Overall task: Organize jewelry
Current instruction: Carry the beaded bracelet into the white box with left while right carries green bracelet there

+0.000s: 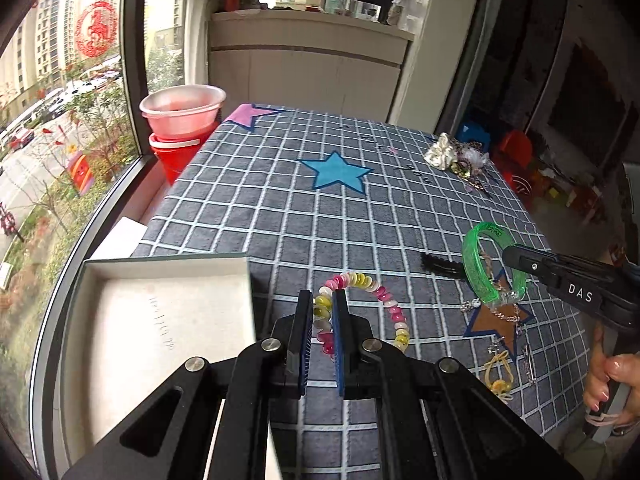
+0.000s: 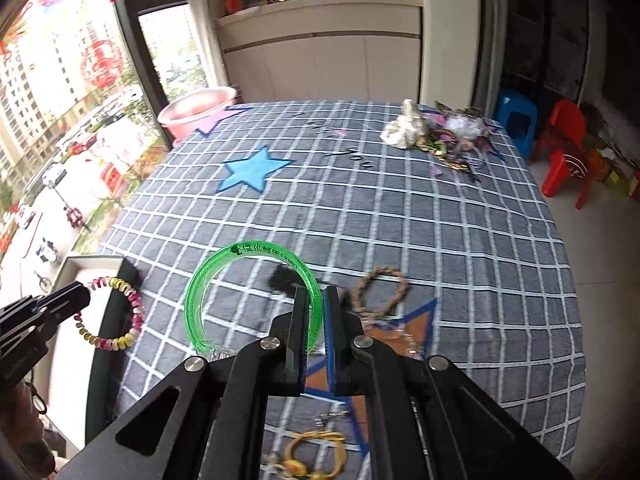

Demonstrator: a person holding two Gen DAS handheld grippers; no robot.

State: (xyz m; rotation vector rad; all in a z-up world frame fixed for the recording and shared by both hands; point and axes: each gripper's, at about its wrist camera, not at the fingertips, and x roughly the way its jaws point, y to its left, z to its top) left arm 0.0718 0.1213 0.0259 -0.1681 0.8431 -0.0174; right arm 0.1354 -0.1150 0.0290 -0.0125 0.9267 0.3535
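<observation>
Left wrist fisheye shows the left gripper [image 1: 322, 316] with its jaws pinching one side of a pink, yellow and white beaded bracelet [image 1: 384, 300], whose loop hangs out toward 1 o'clock above the grey checked tablecloth with stars [image 1: 280, 208]. At 9 o'clock of the fingers lies the open white cardboard box [image 1: 168, 320], its near wall just beside the gripper and nothing visible inside but faint print on the floor.

The right gripper [image 2: 316, 320], in its own view, has its jaws pinching the rim of a translucent green plastic bangle [image 2: 208, 280], held upright with the ring opening toward 10 o'clock. Beneath it, on the cloth, lie a small black hair clip [image 2: 282, 280], a braided brown rope bracelet [image 2: 384, 292] at 1 o'clock, and a yellow cord bracelet with gold beads [image 2: 316, 456] toward 6 o'clock. A heap of other trinkets [image 2: 436, 136] lies well apart at the far edge.

The step in hand looks like carrying both held pieces to the box. To do it well, the left one should go first, since it is nearest: swing it toward 9 o'clock until the whole dangling loop clears the box wall, lower it onto the floor, then release, so the elastic string does not snag on the rim. The bangle should follow to a bare part of the box, laid flat rather than dropped on edge, since a rigid ring would likely roll.
</observation>
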